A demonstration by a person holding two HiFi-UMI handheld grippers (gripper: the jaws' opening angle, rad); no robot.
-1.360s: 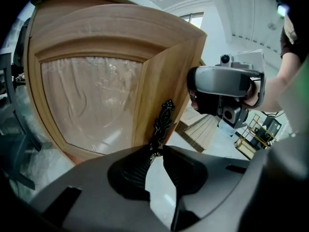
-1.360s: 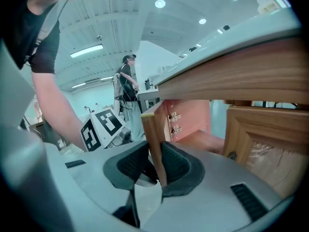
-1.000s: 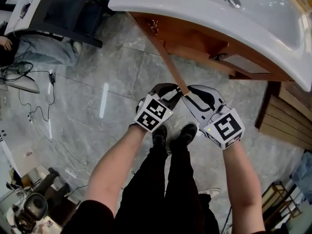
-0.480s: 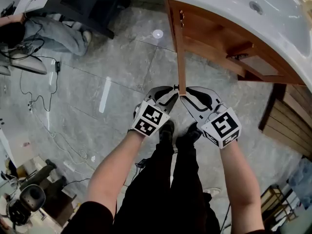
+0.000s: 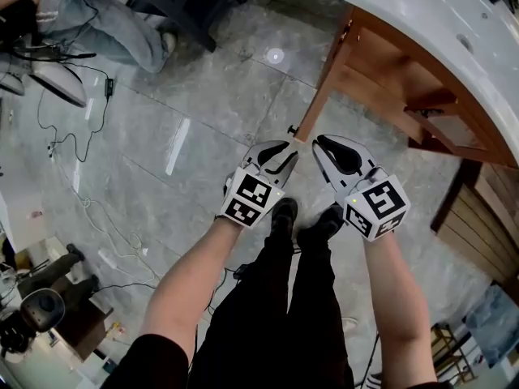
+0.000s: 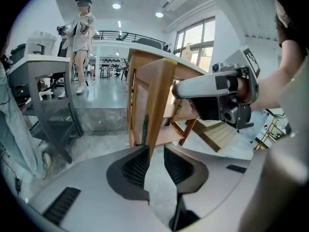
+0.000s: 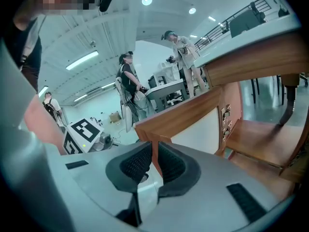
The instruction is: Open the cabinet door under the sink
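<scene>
Grey stone floor [image 5: 203, 87] fills the left of the head view, with loose cables [image 5: 57, 136] trailing over it and a seated person [image 5: 105, 23] at the far left.

Nearer the middle, the left forearm [image 5: 190, 278] reaches forward and to the right above black trousers [image 5: 276, 314]. The left gripper [image 5: 288, 148] points far and rightwards with its marker cube facing up. Its jaws are spread and have just been opening a little. The free edge of the door lies between them, against the left pad [image 6: 135, 166] and clear of the right one.

The wooden door [image 5: 324, 79] stands swung well out from the cabinet. It is hinged at the cabinet's near-left corner, and its low free corner ends between the two grippers, just ahead of the person's shoes [image 5: 312, 217].

On the right, the right forearm [image 5: 397, 298] reaches straight forward. The right gripper [image 5: 323, 148] leans left towards the same corner. Its jaws have just been closing and now pinch the door's thin edge between both ribbed pads [image 7: 137, 166].

Further right, the open cabinet [image 5: 389, 71] shows wooden rails and a shelf board [image 7: 260, 144] inside. The white sink [image 5: 430, 23] lies on top of the cabinet, and slatted boards [image 5: 486, 209] lie to its near right.
</scene>
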